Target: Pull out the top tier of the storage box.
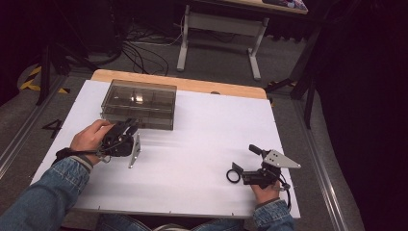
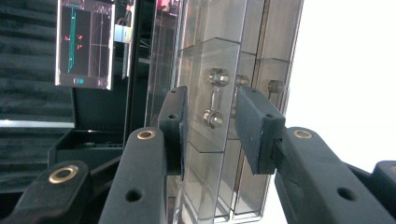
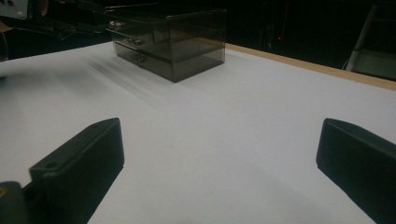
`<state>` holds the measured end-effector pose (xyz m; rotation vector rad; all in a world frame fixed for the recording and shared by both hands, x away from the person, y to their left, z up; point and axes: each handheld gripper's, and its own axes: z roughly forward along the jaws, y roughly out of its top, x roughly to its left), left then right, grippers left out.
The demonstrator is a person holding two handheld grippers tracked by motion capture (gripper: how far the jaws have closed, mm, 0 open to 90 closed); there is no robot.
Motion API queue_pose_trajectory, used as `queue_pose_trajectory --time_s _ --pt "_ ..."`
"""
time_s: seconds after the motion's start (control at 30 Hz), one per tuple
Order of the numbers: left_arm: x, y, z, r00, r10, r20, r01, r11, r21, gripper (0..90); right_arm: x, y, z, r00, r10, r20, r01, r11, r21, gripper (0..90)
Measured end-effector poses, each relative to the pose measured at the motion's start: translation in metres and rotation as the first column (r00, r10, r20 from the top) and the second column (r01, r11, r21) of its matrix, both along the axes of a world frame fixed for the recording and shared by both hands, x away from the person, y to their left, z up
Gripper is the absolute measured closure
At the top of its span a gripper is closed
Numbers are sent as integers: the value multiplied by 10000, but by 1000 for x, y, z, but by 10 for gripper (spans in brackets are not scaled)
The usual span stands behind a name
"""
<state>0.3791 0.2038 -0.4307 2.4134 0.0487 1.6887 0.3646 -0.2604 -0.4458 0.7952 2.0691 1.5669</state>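
Drawer box: a small smoky clear plastic box with drawers (image 1: 139,103) stands on the far left part of the white table (image 1: 202,139), near the wooden far edge (image 1: 226,87). In the right gripper view it shows two drawers, one above the other, each with a small handle.
Drawer handle: in the left gripper view a clear bar handle with two metal knobs (image 2: 213,99) sits on the drawer front, between the two jaw pads. A second handle (image 2: 275,87) is just beside it, at the right of that picture.
Left gripper: the left gripper (image 1: 129,129) is at the near left corner of the box, held by the left hand (image 1: 89,136), turned on its side. Its jaws stand at a narrow opening, one pad (image 2: 179,125) on each side of the handle. A gap shows between the pads and the handle, so they do not press on it.
Right gripper: the right gripper (image 1: 234,174) rests low at the near right part of the table, held by the right hand (image 1: 265,192), well apart from the box. Its jaws stand wide, and between them is only bare table.
Sleeves: both forearms wear blue denim sleeves (image 1: 45,192).
Surroundings: behind the table is a grey floor with black cables (image 1: 139,50) and the white legs of another table (image 1: 219,29).
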Motion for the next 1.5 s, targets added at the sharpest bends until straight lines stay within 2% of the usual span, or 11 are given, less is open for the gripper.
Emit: queue_pose_trajectory --time_s 0.2,0.37,0.53,0.7,1.0,1.13,1.23,1.4,1.43,1.47,1.5 --pt "-2 1 4 9998 -161 -145 156 9993 -336 651 0 0 0 10000 3 18 -3 10000 -4 14" --pt "-4 3 11 9984 -347 -442 298 9939 -1062 624 0 0 0 10000 -7 -3 7 10000 -4 14" --pt "-5 6 20 9948 -513 -876 332 9798 -1970 592 0 0 0 10000 -9 -2 9 10000 -7 14" --pt "-5 9 28 9848 -903 -1484 435 9552 -2926 564 0 0 0 10000 -7 -5 7 10000 -8 15" --pt "-2 15 42 9493 -1583 -2718 139 8844 -4665 527 0 0 0 10000 -13 -8 13 10000 -2 15" --pt "3 19 48 9058 -2012 -3728 -394 8362 -5470 494 0 0 0 10000 -17 -14 17 10000 0 15" --pt "7 24 52 8679 -2407 -4346 -864 7884 -6091 464 0 0 0 10000 -14 -20 14 10000 2 15" --pt "12 30 58 8285 -2771 -4866 -1460 7320 -6655 445 0 0 0 10000 -14 -23 14 10000 1 15" --pt "13 31 60 8166 -2823 -5034 -1645 7222 -6719 449 0 0 0 10000 -13 -24 13 10000 3 14" --pt "15 33 61 8008 -2843 -5272 -1997 7030 -6825 459 0 0 0 10000 -11 -25 11 10000 2 14" --pt "17 34 62 7946 -2827 -5372 -2187 6923 -6877 463 1 0 0 10000 -10 -28 10 10000 -5 15"
